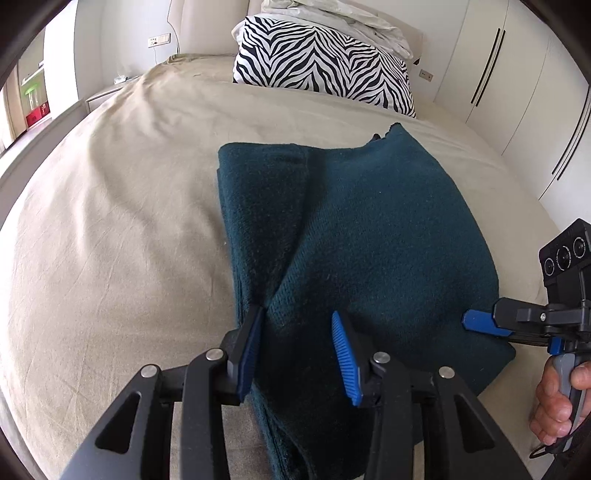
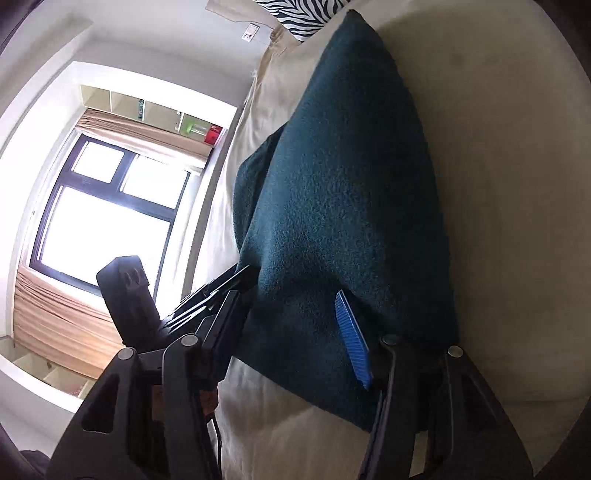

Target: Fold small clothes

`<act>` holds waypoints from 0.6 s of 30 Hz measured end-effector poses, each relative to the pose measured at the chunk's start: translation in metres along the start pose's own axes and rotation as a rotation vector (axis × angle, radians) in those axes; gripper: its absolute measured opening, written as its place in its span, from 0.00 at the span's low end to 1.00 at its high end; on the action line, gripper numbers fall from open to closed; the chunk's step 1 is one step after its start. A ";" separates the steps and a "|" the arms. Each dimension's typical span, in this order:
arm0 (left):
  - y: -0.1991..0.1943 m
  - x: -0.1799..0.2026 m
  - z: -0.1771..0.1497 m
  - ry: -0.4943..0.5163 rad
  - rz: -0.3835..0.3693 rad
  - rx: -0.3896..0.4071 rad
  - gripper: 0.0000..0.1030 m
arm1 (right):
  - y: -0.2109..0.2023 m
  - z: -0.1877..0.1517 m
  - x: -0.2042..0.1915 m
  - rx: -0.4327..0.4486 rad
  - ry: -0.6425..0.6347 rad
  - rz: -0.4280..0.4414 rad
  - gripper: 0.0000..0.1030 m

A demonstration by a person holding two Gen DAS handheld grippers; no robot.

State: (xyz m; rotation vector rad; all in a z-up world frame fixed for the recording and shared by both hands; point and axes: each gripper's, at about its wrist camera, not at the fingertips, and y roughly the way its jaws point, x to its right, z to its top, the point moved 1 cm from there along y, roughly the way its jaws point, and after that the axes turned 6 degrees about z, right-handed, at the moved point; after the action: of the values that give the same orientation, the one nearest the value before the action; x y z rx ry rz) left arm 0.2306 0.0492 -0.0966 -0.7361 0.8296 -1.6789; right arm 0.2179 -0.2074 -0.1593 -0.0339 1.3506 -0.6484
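Note:
A dark teal knitted garment (image 1: 369,229) lies folded on the beige bed (image 1: 110,221). My left gripper (image 1: 297,332) is open, its blue pads straddling the garment's near edge at a crease. My right gripper (image 1: 476,323) comes in from the right at the garment's right edge, held by a hand (image 1: 557,402). In the right wrist view the garment (image 2: 332,203) lies between that gripper's (image 2: 291,325) spread jaws; one blue pad (image 2: 352,336) shows and the other is hidden by cloth. The left gripper's body (image 2: 129,295) shows at left.
A zebra-print pillow (image 1: 321,66) and white bedding (image 1: 332,18) lie at the head of the bed. White wardrobe doors (image 1: 517,92) stand at the right. A window (image 2: 103,214) with beige curtains is beyond the bed's left side.

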 end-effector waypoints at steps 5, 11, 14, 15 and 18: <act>0.000 0.001 -0.007 0.007 0.008 0.021 0.41 | -0.036 -0.005 0.013 0.010 0.030 0.018 0.46; 0.003 -0.006 -0.002 -0.052 -0.036 0.003 0.41 | -0.071 0.037 -0.025 0.115 0.025 0.056 0.50; 0.003 -0.006 -0.003 -0.046 -0.037 0.002 0.41 | -0.052 0.081 -0.032 0.111 0.057 0.071 0.50; 0.004 -0.007 -0.003 -0.047 -0.041 0.000 0.41 | -0.039 0.095 -0.027 0.086 0.079 0.076 0.50; 0.006 -0.010 -0.002 -0.061 -0.056 -0.007 0.41 | 0.003 0.124 0.018 0.054 0.213 0.009 0.39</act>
State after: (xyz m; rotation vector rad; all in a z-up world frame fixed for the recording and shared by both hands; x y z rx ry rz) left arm 0.2345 0.0580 -0.1031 -0.8180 0.7794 -1.6953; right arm 0.3330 -0.2552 -0.1454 0.0863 1.5367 -0.6954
